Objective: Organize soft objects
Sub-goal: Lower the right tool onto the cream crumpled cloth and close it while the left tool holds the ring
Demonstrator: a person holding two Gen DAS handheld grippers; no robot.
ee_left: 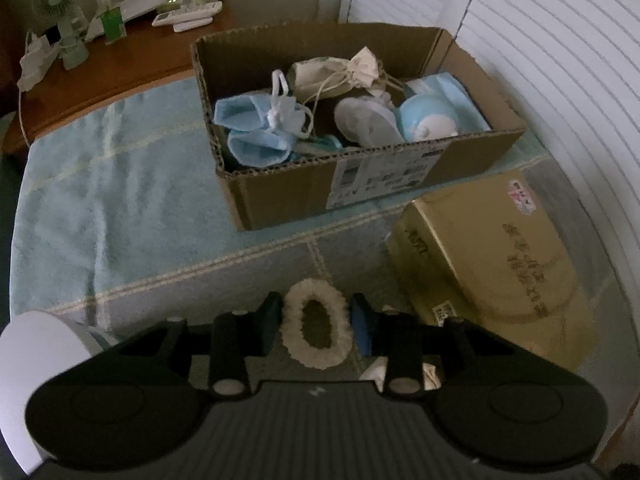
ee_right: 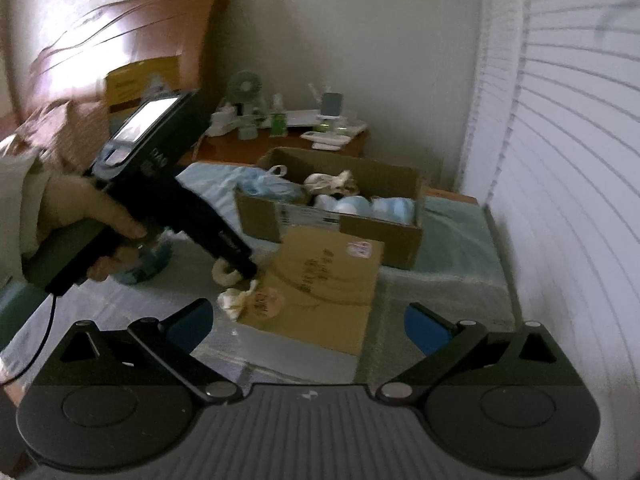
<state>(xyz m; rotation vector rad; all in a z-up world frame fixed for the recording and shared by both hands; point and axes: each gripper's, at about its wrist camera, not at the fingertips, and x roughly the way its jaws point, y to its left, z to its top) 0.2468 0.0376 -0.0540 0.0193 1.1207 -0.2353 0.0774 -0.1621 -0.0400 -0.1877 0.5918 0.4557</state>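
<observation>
The left gripper [ee_left: 317, 322] points steeply down at a pale-blue towel [ee_left: 120, 200] and has a fluffy white ring [ee_left: 316, 326] between its fingers. The jaws stand narrow, one pad at each flank of the ring; the pads look to be just touching its fuzz, though whether they press it I cannot tell for sure. The ring lies flat as an oval, and in the left wrist view its long axis runs from 12 to 6 o'clock, along the fingers, with the hole facing up.

From the ring, a gold flat box [ee_left: 492, 264] lies at 2 o'clock, just beside it. A crumpled cream pouch [ee_left: 430, 374] peeks out at 4 o'clock, partly hidden under the gripper's right finger. At 12 o'clock, farther off on the towel, stands an open carton [ee_left: 288, 196]. It holds blue socks [ee_left: 256, 136], a drawstring bag [ee_left: 320, 76] and pale-blue round soft things [ee_left: 428, 118].

In the right wrist view the left gripper [ee_right: 240, 268] comes in from 9 o'clock, held by a hand [ee_right: 96, 216], its tip down on the ring [ee_right: 226, 274] at the near left corner of the gold box [ee_right: 320, 280]. The pouch [ee_right: 244, 300] lies just nearer the camera than the ring. A dark teal soft thing [ee_right: 154, 266] lies at 9 o'clock from the ring, partly behind the hand.

The right gripper [ee_right: 308, 330] hangs above the towel with its jaws wide apart and nothing between them.
</observation>
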